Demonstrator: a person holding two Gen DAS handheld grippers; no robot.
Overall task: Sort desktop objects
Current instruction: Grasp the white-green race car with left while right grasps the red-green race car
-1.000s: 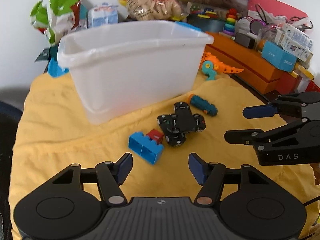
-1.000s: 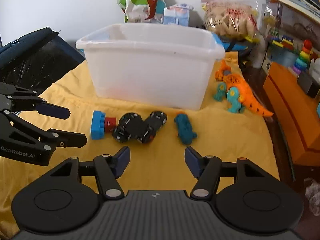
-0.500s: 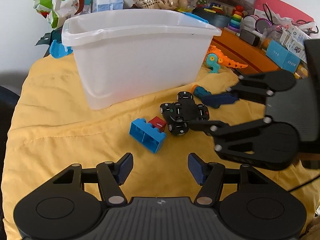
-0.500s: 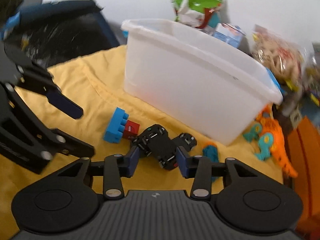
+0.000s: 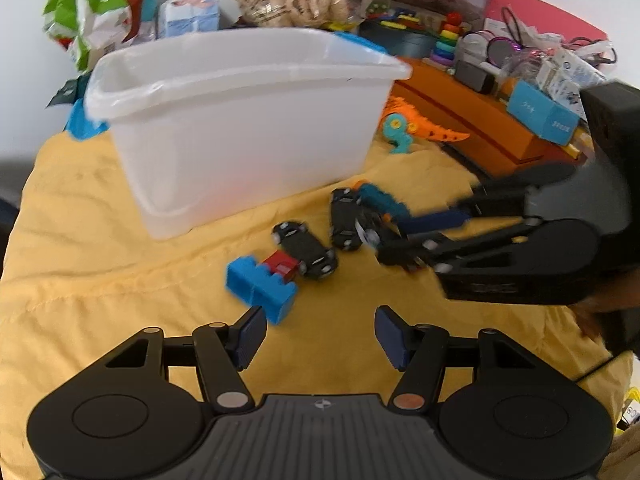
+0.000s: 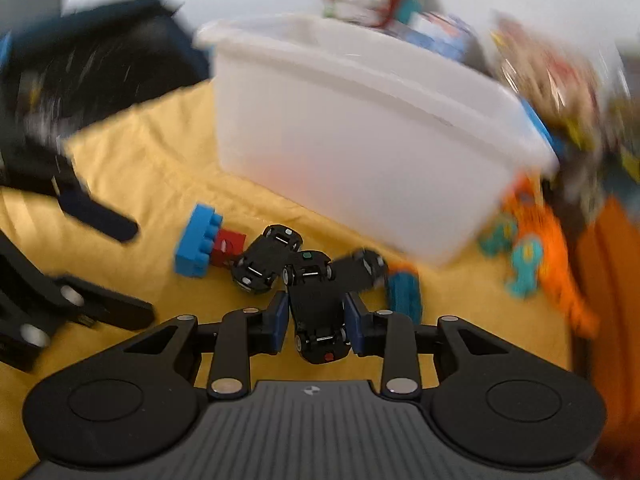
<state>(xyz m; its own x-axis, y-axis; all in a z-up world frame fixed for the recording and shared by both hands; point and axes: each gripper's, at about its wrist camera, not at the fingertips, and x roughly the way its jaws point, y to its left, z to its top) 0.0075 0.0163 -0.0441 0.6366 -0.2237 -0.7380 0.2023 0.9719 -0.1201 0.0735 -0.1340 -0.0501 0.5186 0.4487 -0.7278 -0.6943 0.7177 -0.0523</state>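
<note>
Three black toy cars lie on the yellow cloth in front of the white bin (image 5: 248, 120). My right gripper (image 6: 316, 320) is shut on one black car (image 6: 318, 312), upside down between its pads; it also shows in the left wrist view (image 5: 404, 236). A second black car (image 5: 306, 250) (image 6: 264, 258) and a third (image 5: 346, 216) (image 6: 360, 270) lie beside it. A blue brick (image 5: 260, 286) (image 6: 196, 246) joined to a red brick (image 5: 282, 264) lies left of the cars. My left gripper (image 5: 320, 334) is open and empty, just short of the blue brick.
A teal toy (image 5: 382, 200) (image 6: 404, 292) lies right of the cars. An orange dinosaur (image 5: 416, 128) (image 6: 548, 248) stands beside the bin's right end. Orange boxes (image 5: 472, 128) and clutter line the far right. Snack bags (image 5: 96, 8) stand behind the bin.
My right gripper has closed on one black car and pulled it out of the cluster. The other two cars have shifted apart. My left gripper has stayed open, edging forward.
</note>
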